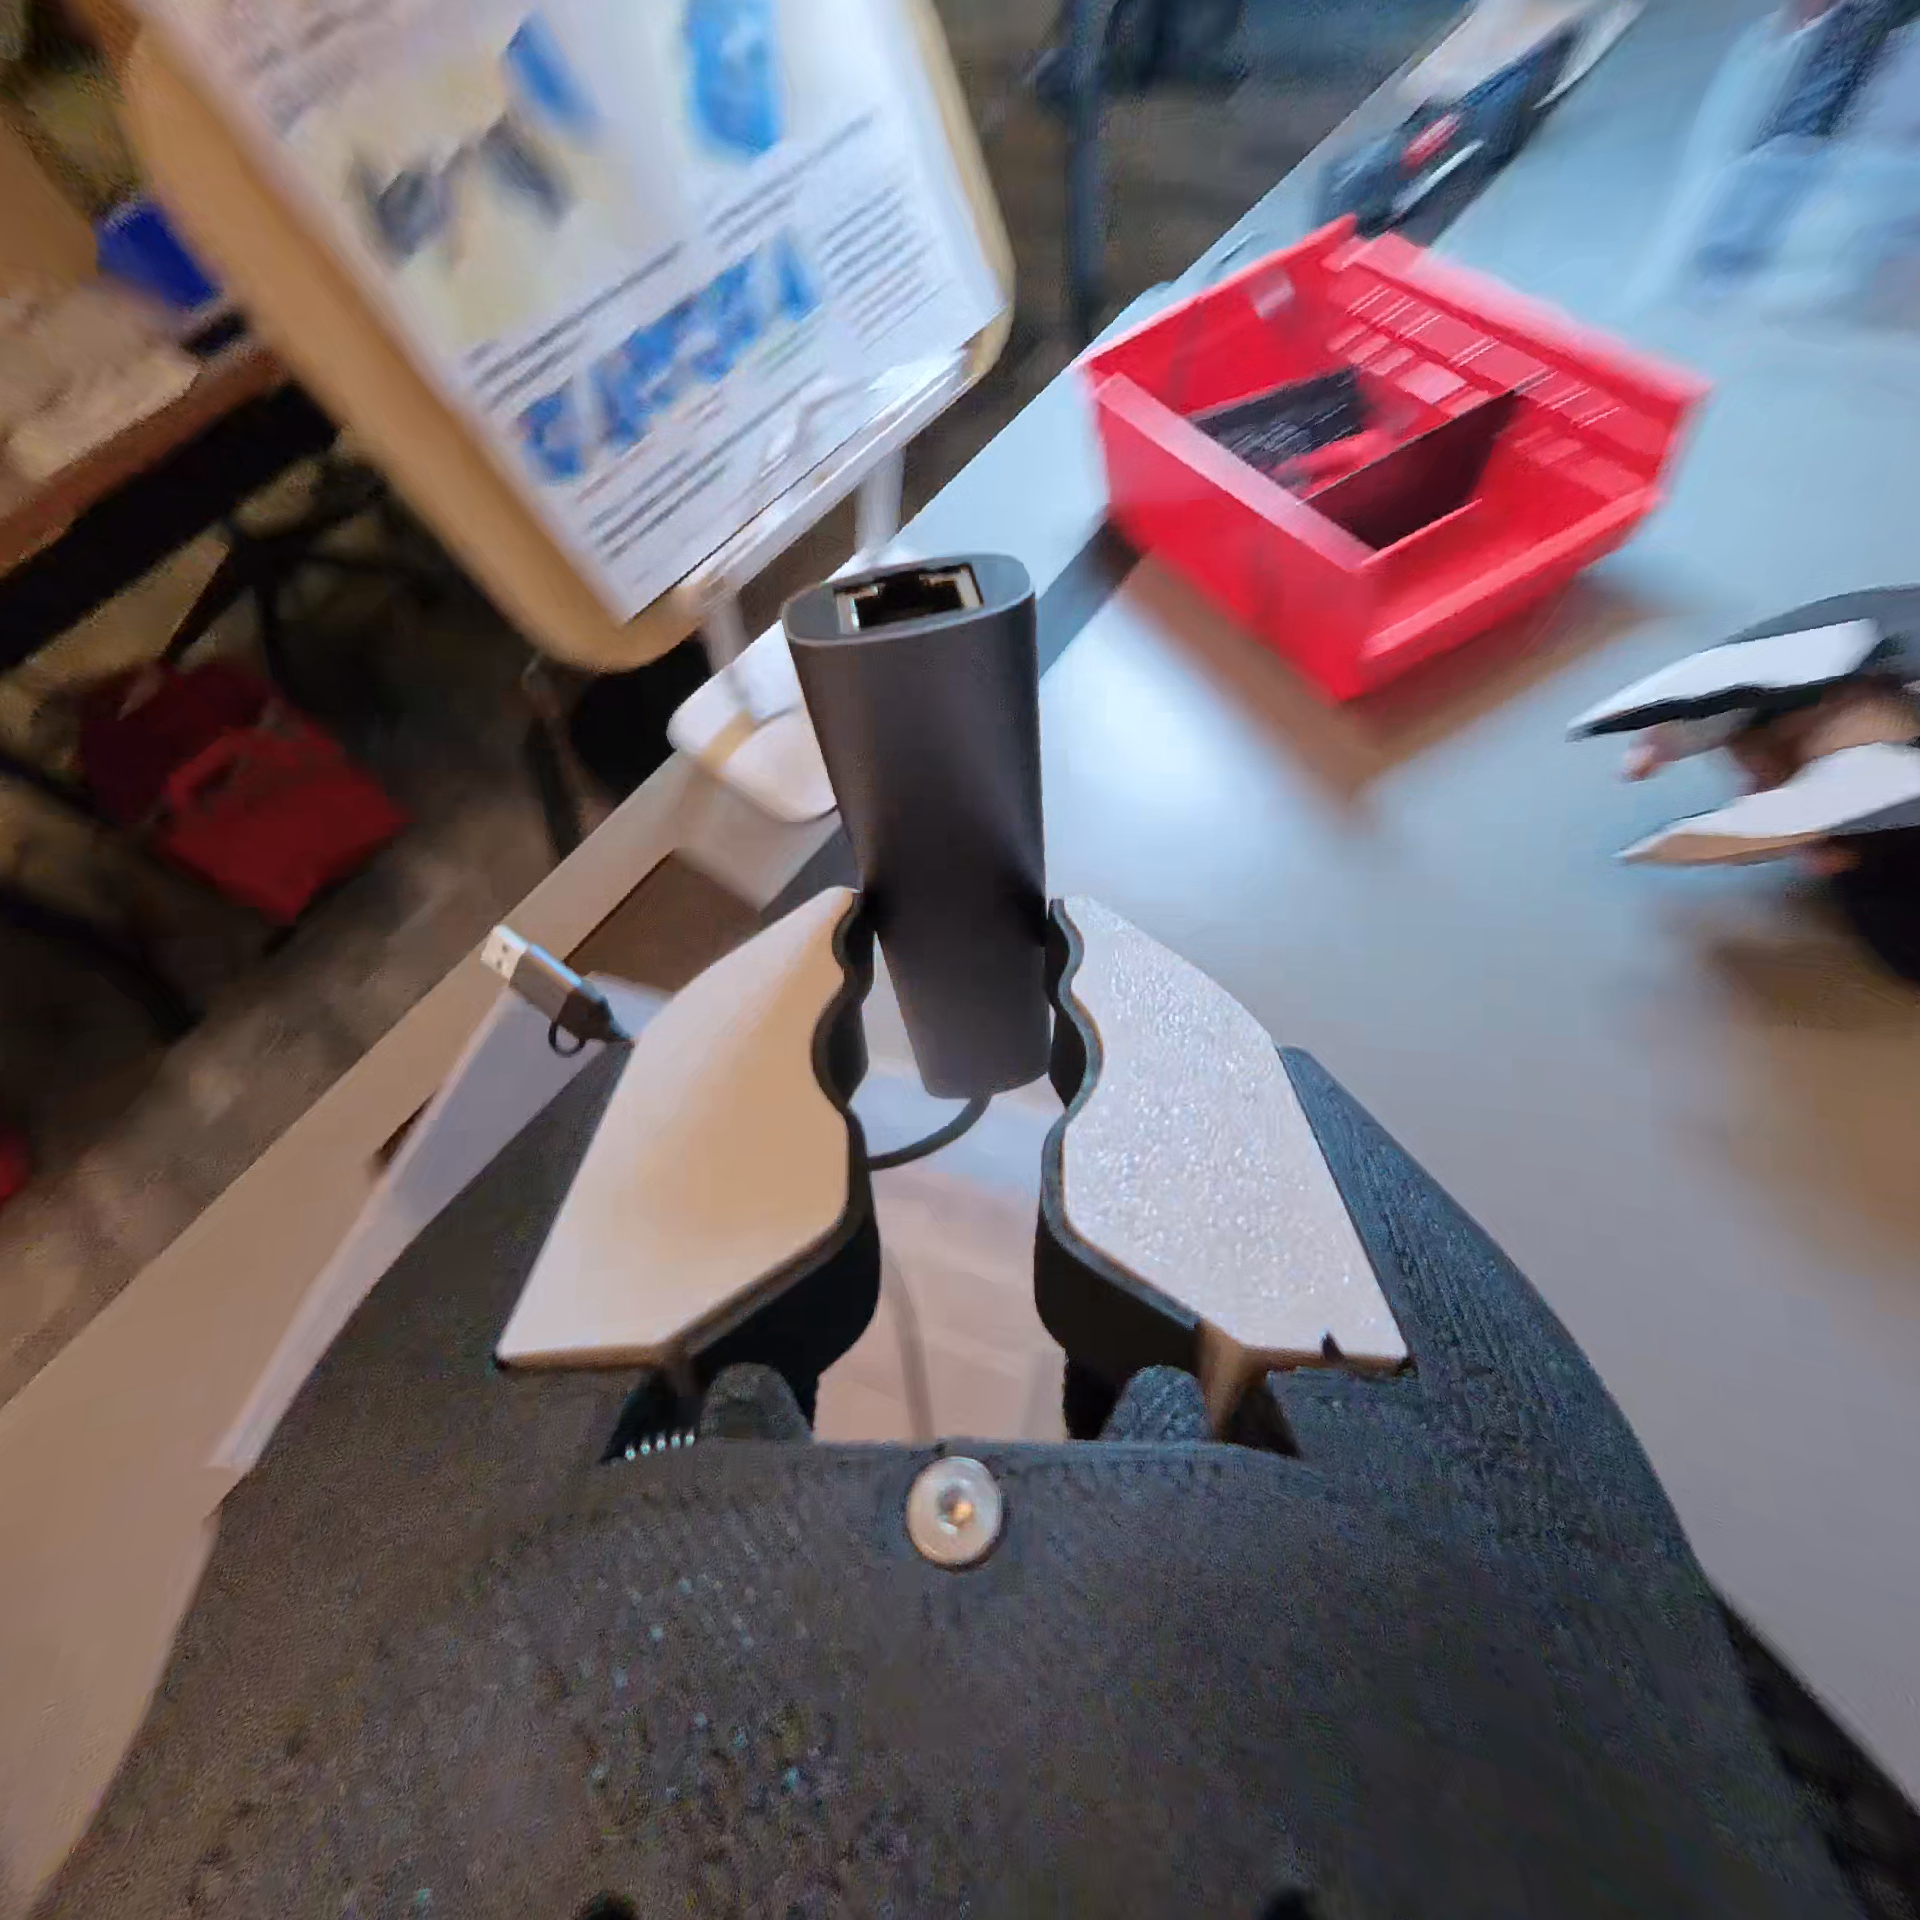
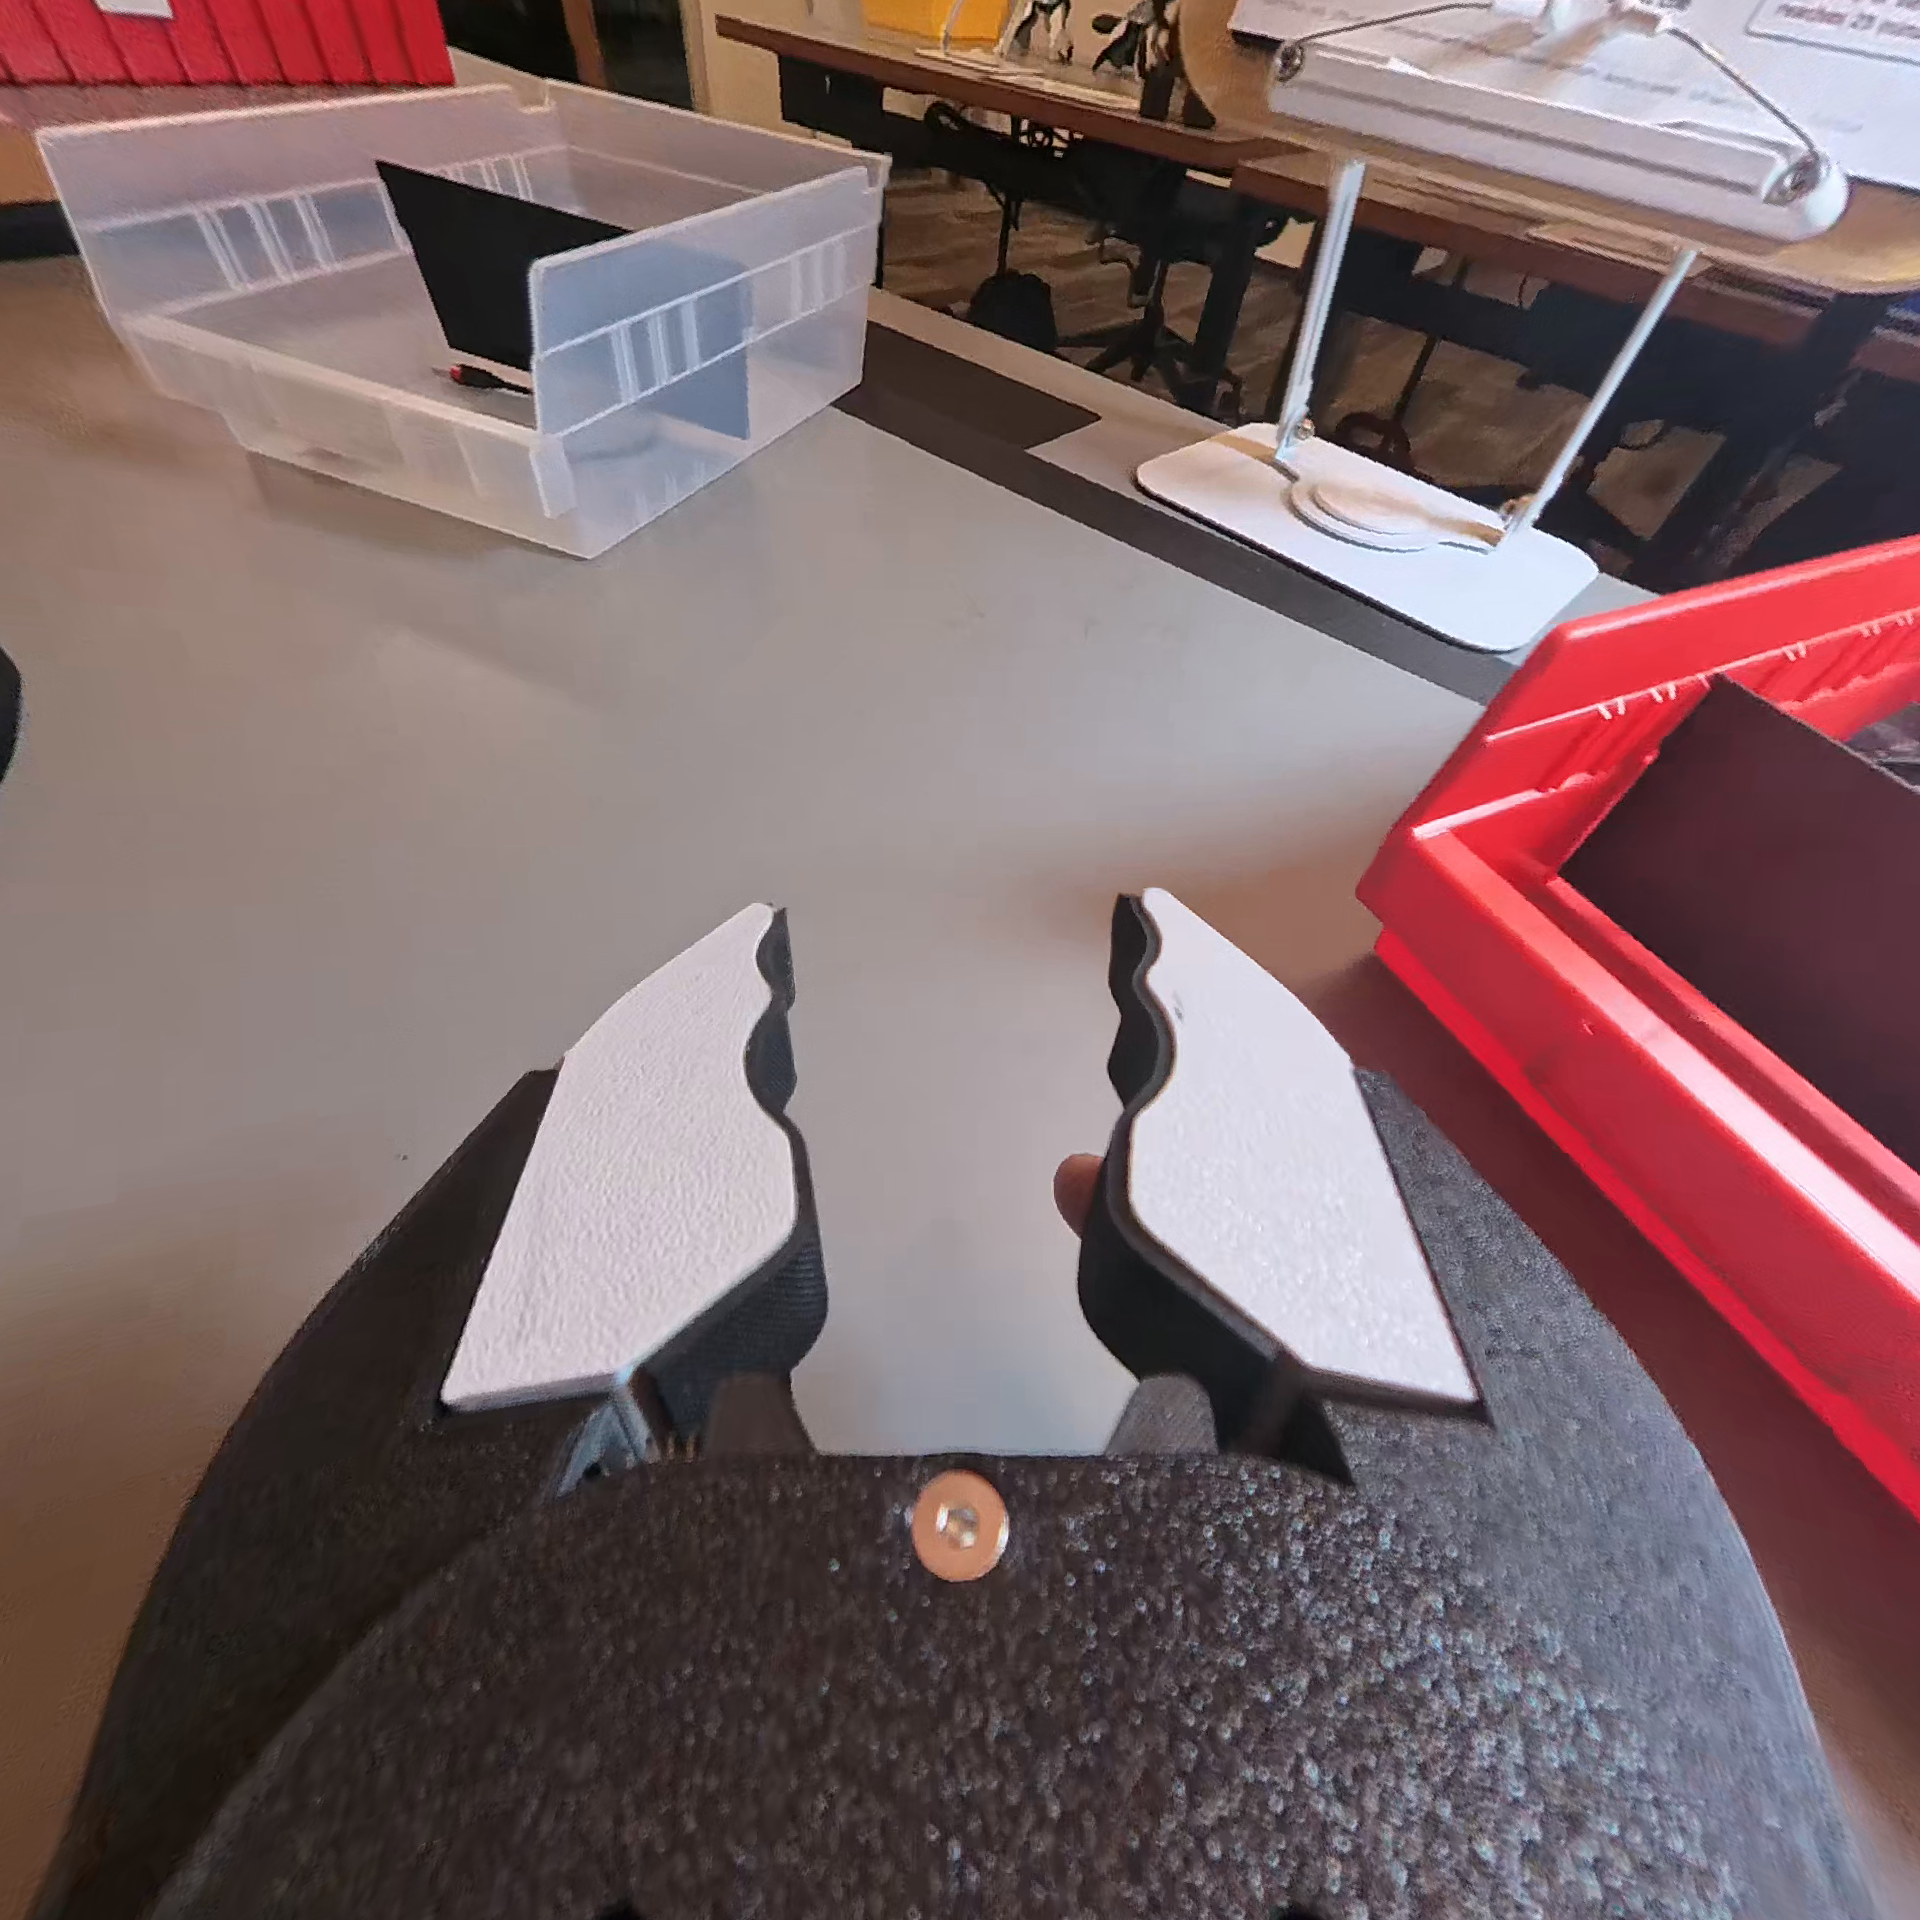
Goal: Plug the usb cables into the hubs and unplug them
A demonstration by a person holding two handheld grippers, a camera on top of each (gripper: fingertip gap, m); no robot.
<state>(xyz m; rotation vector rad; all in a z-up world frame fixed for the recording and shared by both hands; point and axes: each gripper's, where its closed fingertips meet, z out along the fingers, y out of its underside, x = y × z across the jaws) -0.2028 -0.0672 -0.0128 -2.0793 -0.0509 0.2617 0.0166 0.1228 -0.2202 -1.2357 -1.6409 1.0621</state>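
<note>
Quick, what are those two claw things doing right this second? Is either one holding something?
Left gripper: jaws shut on the dark grey hub, its short cable's plug dangling free.
Right gripper: jaws open, holding nothing, above the grey table.

Printed poster (image 1: 623, 270) on stand, text blurred, unreadable, white sheets (image 2: 1829, 62) top right, writing illegible

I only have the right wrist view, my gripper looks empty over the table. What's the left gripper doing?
Observer: The left gripper is shut on a dark grey hub, port end pointing away from it.
Operator: Where's the hub's cable?
Observer: Its short cable loops under the fingers; the silver USB plug hangs free at the left, plugged into nothing.
Operator: Does the left camera see me?
Observer: Yes, the right gripper shows open at its right edge, near the red bin.
</note>
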